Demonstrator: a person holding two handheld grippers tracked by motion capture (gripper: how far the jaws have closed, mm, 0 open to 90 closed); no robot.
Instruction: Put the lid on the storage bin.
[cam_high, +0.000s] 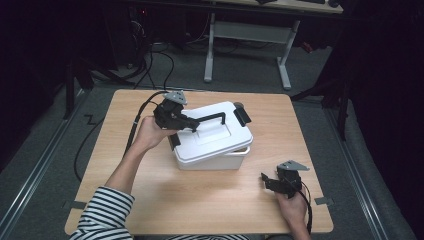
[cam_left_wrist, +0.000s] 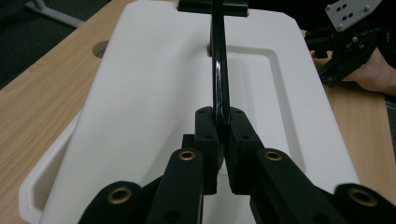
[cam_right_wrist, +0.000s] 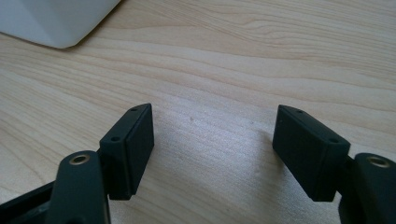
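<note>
A white plastic box (cam_high: 212, 150) stands mid-table, its lid (cam_left_wrist: 154, 93) carrying a black carry handle (cam_left_wrist: 219, 70) raised upright. My left gripper (cam_left_wrist: 223, 135) is shut on the near end of that handle (cam_high: 210, 119), reaching in from the box's left side (cam_high: 192, 125). The lid sits a little askew, and the base's rim (cam_left_wrist: 32, 191) shows under its edge. Black latches (cam_high: 242, 116) hang at the lid's ends. My right gripper (cam_high: 266, 179) hovers low over bare wood (cam_right_wrist: 212, 140) at the front right, open, with nothing between its pads.
The wooden table (cam_high: 200, 200) has a round cable hole (cam_high: 238, 105) behind the box. A striped sleeve (cam_high: 102, 212) comes in at the front left. Beyond the table are a white desk frame (cam_high: 285, 65) and cables on the grey floor.
</note>
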